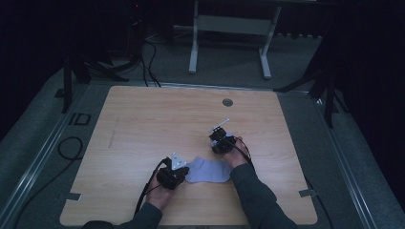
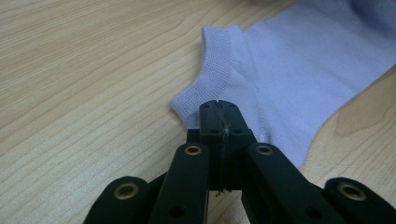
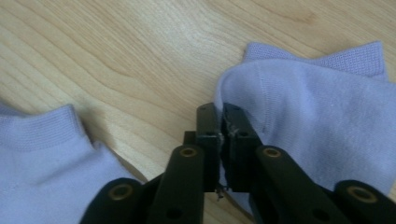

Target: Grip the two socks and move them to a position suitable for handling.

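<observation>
While the wooden table (image 1: 143,124) lies bare across its far half, the work sits near the person's edge, where a pale lilac sock (image 1: 208,171) lies flat between the two hands. In the right gripper view a second piece of lilac fabric (image 3: 42,149) lies at the left, apart from the one being gripped; whether it is another sock or a fold of the same one I cannot tell.

The left gripper (image 2: 219,109) rests at the sock's left end, its jaws together on the fabric just below the ribbed cuff (image 2: 219,51). The right gripper (image 3: 223,116), at the sock's right and slightly farther end, has its jaws pressed together on an edge of the lilac fabric, which bulges beside them.

The step in hand looks like folding or straightening the sock, both ends now pinched. The next move probably calls for lifting one end and carrying it over the other while the opposite grip anchors, keeping the thin knit from slipping out of the pads.
</observation>
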Tool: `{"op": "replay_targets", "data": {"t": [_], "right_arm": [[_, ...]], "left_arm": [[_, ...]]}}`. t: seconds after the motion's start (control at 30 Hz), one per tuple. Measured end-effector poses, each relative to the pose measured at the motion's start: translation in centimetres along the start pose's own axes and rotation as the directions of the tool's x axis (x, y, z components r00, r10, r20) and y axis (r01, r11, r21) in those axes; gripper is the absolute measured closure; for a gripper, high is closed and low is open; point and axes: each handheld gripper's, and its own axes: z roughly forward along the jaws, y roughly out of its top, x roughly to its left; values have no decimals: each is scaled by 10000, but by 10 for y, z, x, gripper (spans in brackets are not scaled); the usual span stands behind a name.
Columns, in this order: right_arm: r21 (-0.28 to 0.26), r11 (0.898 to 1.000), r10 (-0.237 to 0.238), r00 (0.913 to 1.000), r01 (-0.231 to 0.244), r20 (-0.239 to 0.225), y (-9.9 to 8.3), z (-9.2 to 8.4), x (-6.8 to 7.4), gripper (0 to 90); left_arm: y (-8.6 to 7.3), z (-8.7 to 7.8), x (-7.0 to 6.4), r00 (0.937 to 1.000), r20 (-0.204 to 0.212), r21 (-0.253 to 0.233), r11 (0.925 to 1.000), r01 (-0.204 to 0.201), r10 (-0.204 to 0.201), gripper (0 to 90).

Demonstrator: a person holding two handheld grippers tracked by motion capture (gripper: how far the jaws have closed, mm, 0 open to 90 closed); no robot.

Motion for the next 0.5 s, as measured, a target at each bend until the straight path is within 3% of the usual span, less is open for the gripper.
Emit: {"op": "replay_targets", "data": {"t": [0.17,0.4,0.5], "right_arm": [[-113,9988,465,9976,-471,-518,-2,-2,-8,888],[-630,9974,299,9966,-347,-762,-6,-14,-2,887],[-989,9943,299,9938,-406,-1074,-6,-24,-1,887]], "left_arm": [[0,0,0,10000,18,4,10000,-13,13,900],[0,1,-1,10000,-28,-42,10000,-32,32,900],[0,1,-1,10000,-25,-46,10000,-20,19,900]]}}
